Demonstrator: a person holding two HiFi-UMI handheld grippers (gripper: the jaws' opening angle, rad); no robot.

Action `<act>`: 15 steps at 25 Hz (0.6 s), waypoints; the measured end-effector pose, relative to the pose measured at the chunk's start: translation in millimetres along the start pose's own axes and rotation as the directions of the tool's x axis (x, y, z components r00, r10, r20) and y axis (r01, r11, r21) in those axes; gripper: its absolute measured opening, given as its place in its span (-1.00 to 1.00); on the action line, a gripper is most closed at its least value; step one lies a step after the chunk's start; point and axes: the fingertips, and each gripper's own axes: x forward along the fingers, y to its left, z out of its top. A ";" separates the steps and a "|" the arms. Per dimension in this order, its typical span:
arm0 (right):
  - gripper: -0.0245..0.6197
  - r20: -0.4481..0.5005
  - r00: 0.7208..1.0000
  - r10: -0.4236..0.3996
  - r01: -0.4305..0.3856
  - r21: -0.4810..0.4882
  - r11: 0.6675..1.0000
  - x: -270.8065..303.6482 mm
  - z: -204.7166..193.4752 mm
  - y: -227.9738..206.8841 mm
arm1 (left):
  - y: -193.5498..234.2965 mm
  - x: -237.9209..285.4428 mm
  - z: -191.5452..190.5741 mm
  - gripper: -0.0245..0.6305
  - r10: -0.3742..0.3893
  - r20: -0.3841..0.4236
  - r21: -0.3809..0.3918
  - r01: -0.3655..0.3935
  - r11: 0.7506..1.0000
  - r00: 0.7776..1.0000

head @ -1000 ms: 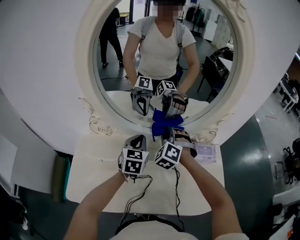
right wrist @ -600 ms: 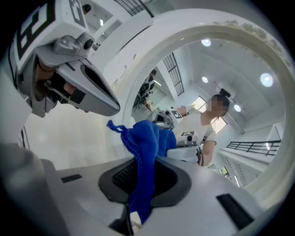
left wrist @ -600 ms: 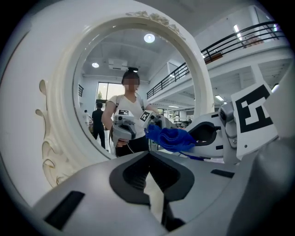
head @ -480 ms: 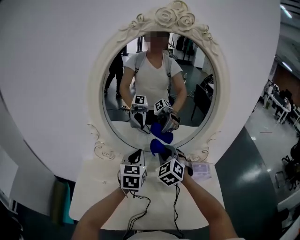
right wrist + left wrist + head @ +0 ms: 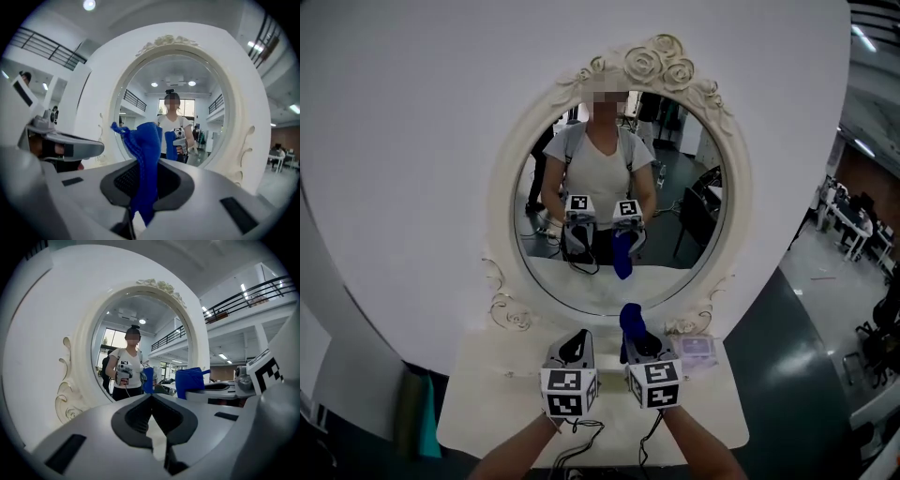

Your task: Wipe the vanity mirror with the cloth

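An oval vanity mirror (image 5: 619,216) in a carved cream frame stands at the back of a white table; it also fills the left gripper view (image 5: 140,343) and the right gripper view (image 5: 183,112). My right gripper (image 5: 634,336) is shut on a blue cloth (image 5: 630,321), which sticks up from its jaws a little short of the glass (image 5: 145,164). My left gripper (image 5: 578,341) is beside it, shut, with nothing between its jaws (image 5: 151,399). The glass reflects the person, both grippers and the cloth.
The white table (image 5: 487,384) carries a small pale packet (image 5: 698,348) at the right of the right gripper. A white wall rises behind the mirror. Dark floor and office furniture (image 5: 862,225) lie to the right. Cables hang from the grippers near the table's front edge.
The head view has pulled back and up, so the whole mirror shows. Both grippers have drawn level side by side, and the cloth has come away from the glass and now stands upright.
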 end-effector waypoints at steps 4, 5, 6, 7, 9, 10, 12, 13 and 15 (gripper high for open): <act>-0.72 0.035 0.999 -0.033 0.029 0.106 0.994 -20.4 -5.3 0.4 | -3.5 -17.1 -8.3 -0.92 0.036 0.004 -0.074 -0.036 0.997 0.999; -0.72 0.043 0.998 -0.049 0.044 0.125 0.991 -25.3 -7.1 -1.0 | -5.6 -21.2 -8.8 -0.92 0.044 0.009 -0.081 -0.043 0.996 0.999; -0.72 0.050 0.997 -0.064 0.056 0.142 0.988 -29.7 -9.2 -2.3 | -8.1 -25.1 -8.8 -0.92 0.052 0.015 -0.078 -0.051 0.996 0.999; -0.72 0.056 0.996 -0.074 0.064 0.156 0.986 -33.9 -11.7 -3.1 | -10.6 -29.0 -8.7 -0.91 0.060 0.022 -0.070 -0.059 0.996 0.998; -0.72 0.060 0.995 -0.079 0.068 0.170 0.983 -43.3 -17.7 -3.0 | -15.9 -37.4 -9.2 -0.91 0.077 0.031 -0.057 -0.075 0.996 0.997; -0.72 0.058 0.995 -0.076 0.066 0.169 0.983 -49.3 -21.2 -2.4 | -19.1 -42.2 -10.3 -0.91 0.084 0.032 -0.058 -0.082 0.995 0.996; -0.72 0.050 0.996 -0.069 0.060 0.166 0.984 -63.9 -28.2 -2.2 | -27.5 -52.3 -13.7 -0.92 0.095 0.030 -0.067 -0.093 0.993 0.995; -0.72 0.047 0.997 -0.067 0.058 0.168 0.984 -72.0 -30.9 -3.1 | -32.6 -57.4 -15.4 -0.92 0.098 0.027 -0.071 -0.096 0.993 0.995; -0.72 0.048 0.997 -0.067 0.057 0.183 0.982 -89.0 -34.3 -5.4 | -43.2 -68.3 -19.5 -0.92 0.103 0.019 -0.072 -0.101 0.992 0.995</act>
